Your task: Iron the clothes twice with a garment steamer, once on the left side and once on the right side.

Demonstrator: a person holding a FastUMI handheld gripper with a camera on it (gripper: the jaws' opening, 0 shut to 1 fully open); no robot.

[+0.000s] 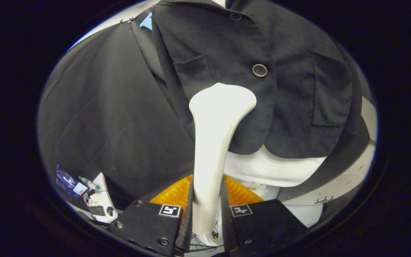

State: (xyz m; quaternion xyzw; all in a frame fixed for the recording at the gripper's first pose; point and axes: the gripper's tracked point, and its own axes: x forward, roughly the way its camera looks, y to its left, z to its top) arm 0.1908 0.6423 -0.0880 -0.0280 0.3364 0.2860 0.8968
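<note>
A black cloth point(112, 117) hung as backdrop. Low beside it lay a small clutter: a dark packet point(68, 182), a little bottle point(88, 182) and a white device point(102, 203). An orange ribbed piece point(171, 194) sat nearby.

The white garment steamer point(214, 142) stands upright, its flared head against the black buttoned jacket point(262, 82), low on the front panel just below the round button.

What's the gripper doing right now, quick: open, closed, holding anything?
Gripper: closed on the white garment steamer, both fingers pressing its handle; the steamer head sits against the dark jacket.
</note>
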